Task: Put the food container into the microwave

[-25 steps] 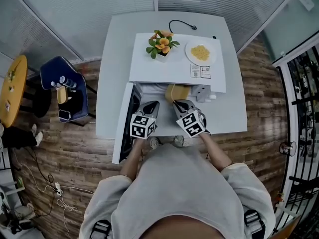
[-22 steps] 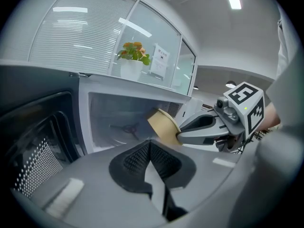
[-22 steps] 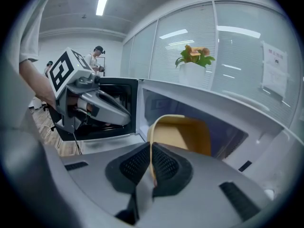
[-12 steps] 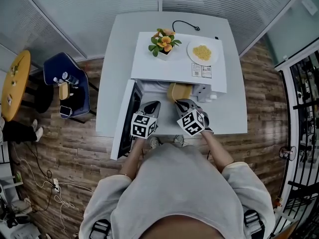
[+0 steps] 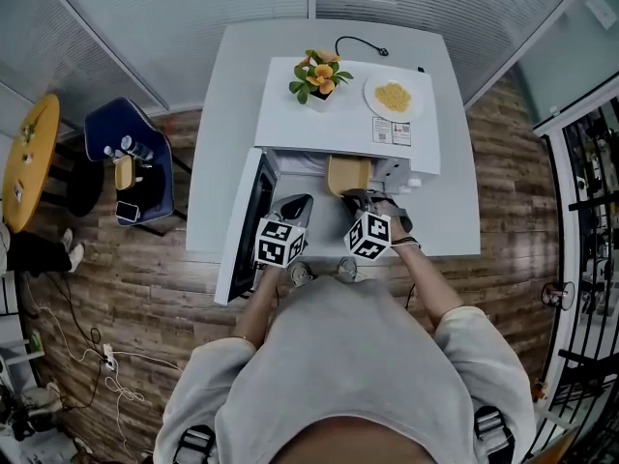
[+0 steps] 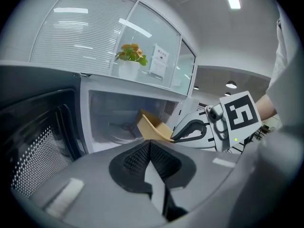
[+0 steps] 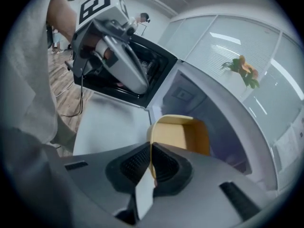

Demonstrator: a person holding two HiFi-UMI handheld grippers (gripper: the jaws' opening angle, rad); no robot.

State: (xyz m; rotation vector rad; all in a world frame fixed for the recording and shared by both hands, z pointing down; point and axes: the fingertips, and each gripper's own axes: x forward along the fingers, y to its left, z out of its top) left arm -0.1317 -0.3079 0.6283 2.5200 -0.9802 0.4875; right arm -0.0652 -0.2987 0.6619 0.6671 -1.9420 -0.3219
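A white microwave [image 5: 319, 129] stands on a white table [image 5: 450, 216], its door [image 5: 253, 222] swung open to the left. My right gripper [image 5: 356, 198] is shut on the near rim of a tan food container [image 5: 348, 175], which hangs at the mouth of the oven cavity. The right gripper view shows the pads of that gripper [image 7: 151, 148] pinching the container's wall [image 7: 183, 134]. My left gripper [image 5: 295, 204] is shut with nothing in it, just in front of the open cavity beside the door. In the left gripper view the container [image 6: 152, 126] tilts before the cavity [image 6: 118, 115].
On the microwave's top stand a potted flower [image 5: 316, 78] and a plate of yellow food [image 5: 392, 97]. A black cable [image 5: 353, 46] lies behind. A blue chair [image 5: 131, 167] and a yellow round table [image 5: 27, 158] are on the floor at the left.
My right gripper has rolled and sunk slightly, carrying the container a little closer to the cavity. The left gripper has stayed where it was.
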